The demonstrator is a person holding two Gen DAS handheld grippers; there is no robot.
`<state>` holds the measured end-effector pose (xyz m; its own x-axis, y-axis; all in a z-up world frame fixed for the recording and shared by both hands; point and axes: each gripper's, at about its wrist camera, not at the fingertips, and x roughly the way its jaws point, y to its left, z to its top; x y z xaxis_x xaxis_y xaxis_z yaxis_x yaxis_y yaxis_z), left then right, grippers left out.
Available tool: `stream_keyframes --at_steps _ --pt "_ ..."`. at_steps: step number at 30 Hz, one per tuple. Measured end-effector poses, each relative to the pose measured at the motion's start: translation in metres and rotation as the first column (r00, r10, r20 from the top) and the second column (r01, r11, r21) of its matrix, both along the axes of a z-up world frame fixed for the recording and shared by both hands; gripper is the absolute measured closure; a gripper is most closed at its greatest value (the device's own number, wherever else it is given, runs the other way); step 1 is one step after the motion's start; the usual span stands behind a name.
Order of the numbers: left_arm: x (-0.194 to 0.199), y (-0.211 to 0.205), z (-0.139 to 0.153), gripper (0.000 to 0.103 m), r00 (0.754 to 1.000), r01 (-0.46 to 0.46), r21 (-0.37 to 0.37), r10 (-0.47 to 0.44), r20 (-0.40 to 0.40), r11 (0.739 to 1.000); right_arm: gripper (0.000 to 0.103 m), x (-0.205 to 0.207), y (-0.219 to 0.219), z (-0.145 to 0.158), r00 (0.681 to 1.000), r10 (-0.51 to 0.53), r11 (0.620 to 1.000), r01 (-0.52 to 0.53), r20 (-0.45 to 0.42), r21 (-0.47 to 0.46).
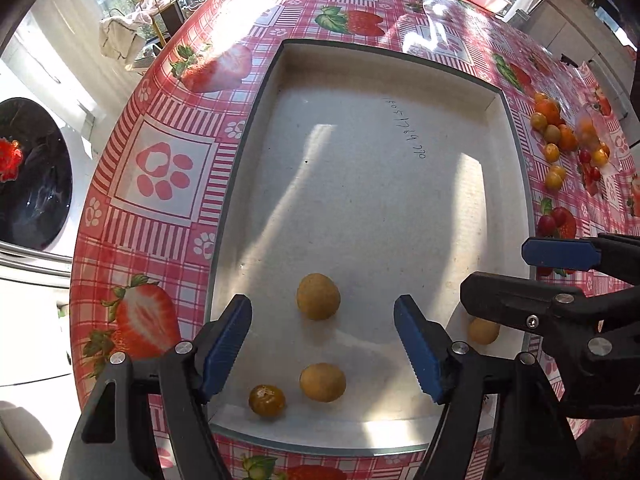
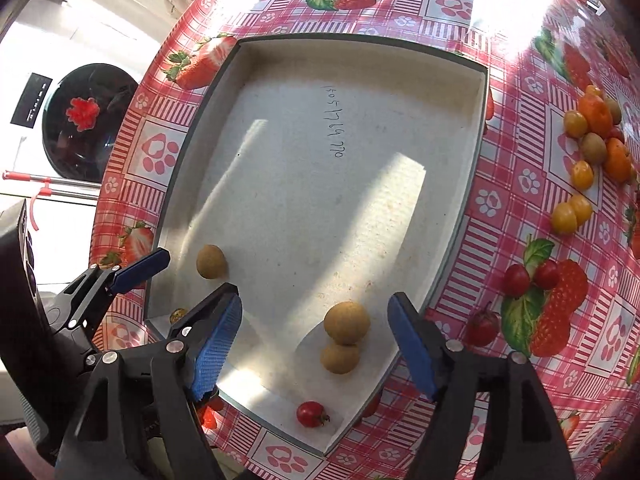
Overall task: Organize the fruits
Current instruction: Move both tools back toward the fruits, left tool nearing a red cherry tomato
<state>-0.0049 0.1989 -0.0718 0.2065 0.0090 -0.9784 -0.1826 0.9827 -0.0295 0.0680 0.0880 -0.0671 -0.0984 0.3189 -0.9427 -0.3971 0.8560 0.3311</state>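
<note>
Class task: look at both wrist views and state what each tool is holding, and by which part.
Nothing is held. The left tool and right tool both stand open above the shallow white cardboard tray, with round tan fruits lying loose between their fingers.

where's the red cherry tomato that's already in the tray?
In the right wrist view, the red cherry tomato sits in the tray's near corner, just below the two touching brown longans.

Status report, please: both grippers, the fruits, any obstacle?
Left gripper open, empty. Right gripper open, empty. A few fruits in tray; fruit pile outside on tablecloth. No obstacle.
</note>
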Motion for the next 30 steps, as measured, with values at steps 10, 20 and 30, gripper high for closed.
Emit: stream_keyframes --at_steps 10,20,30 --pt "0.004 -0.035 0.024 0.028 0.997 0.063 -0.015 -0.062 0.04 0.998 0.022 0.002 -0.065 0.021 0.991 -0.128 0.991 0.129 0.036 -0.028" --pt "0.012 -0.12 0.044 0.028 0.969 0.235 -0.101 -0.226 0.097 0.967 0.022 0.005 -0.167 0.002 0.945 -0.326 0.937 0.325 0.013 -0.128" --pt "0.015 -0.191 0.001 0.028 0.975 0.221 -0.124 -0.222 0.004 0.967 0.022 0.02 -0.207 0.002 0.929 -0.37 0.919 0.37 0.025 -0.135"
